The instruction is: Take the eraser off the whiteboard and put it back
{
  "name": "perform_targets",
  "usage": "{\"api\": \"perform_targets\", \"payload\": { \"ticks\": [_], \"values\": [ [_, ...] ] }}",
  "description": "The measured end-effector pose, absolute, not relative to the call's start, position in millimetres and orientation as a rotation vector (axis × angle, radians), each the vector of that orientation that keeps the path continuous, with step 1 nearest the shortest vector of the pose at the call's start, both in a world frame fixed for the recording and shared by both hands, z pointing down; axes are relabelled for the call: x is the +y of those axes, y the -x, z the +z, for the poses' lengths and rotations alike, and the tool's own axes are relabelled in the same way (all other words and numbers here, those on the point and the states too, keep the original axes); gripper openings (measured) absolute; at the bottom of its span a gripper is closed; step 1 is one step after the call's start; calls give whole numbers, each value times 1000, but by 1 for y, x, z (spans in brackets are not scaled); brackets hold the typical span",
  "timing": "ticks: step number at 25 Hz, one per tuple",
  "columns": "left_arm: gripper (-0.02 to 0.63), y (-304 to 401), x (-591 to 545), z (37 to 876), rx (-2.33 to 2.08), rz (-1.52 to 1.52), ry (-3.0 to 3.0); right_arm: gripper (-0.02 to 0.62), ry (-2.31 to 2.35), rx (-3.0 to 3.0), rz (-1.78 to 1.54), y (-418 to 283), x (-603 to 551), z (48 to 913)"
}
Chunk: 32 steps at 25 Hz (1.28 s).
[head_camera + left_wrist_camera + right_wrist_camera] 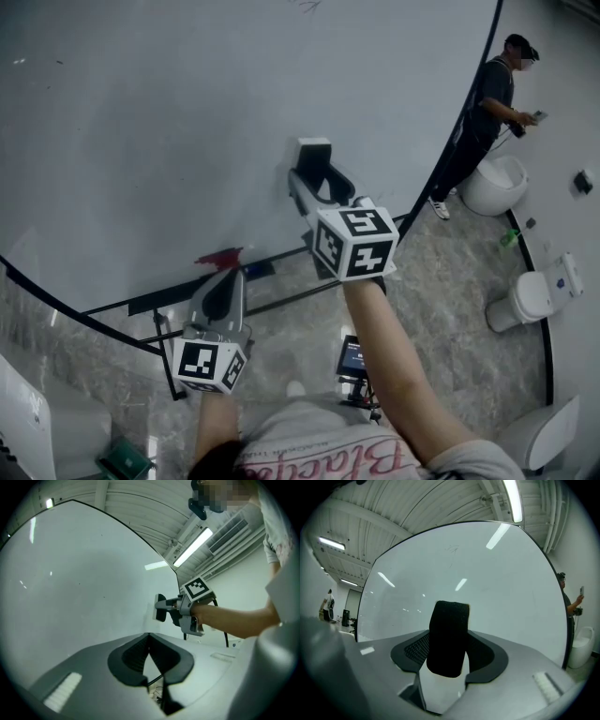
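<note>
The eraser (314, 150), white-backed with black felt (448, 637), sits between the jaws of my right gripper (317, 174), which is shut on it close against the whiteboard (187, 112). Whether the felt touches the board I cannot tell. In the left gripper view the eraser (160, 607) shows at the tip of the right gripper (165, 609), beside the board face (70, 573). My left gripper (225, 274) hangs lower and to the left, near the board's bottom edge. Its jaws (149, 637) meet at the tips with nothing between them.
A small red thing (220, 255) lies at the board's lower ledge just past the left gripper. The board's black stand bars (281, 298) run below. A person (492, 103) stands at the far right near white stools (494, 183). A dark box (354, 361) is on the floor.
</note>
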State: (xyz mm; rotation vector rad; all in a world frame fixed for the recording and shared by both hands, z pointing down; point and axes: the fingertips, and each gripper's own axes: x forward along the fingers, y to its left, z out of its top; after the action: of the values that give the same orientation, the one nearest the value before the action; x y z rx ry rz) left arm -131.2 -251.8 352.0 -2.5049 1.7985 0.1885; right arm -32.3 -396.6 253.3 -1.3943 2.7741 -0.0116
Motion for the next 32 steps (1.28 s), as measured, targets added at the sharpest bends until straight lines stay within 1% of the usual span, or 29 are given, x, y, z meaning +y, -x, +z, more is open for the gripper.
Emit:
{"api": "perform_targets", "payload": {
  "ticks": [7, 10, 14, 22, 32],
  "values": [
    [-2, 126, -252, 350, 1736, 182, 2538, 235, 1220, 2772, 26, 16, -338, 260],
    [-2, 124, -252, 347, 1713, 196, 2553, 235, 1227, 2756, 2, 5, -319, 267],
    [-2, 126, -254, 343, 1703, 215, 2556, 235, 1320, 2757, 100, -1, -299, 276],
    [-2, 131, -254, 336, 1687, 251, 2559, 236, 1311, 2784, 47, -1, -279, 309],
    [-2, 133, -253, 331, 1687, 263, 2541, 236, 1306, 2787, -12, 1, -280, 317]
  ]
}}
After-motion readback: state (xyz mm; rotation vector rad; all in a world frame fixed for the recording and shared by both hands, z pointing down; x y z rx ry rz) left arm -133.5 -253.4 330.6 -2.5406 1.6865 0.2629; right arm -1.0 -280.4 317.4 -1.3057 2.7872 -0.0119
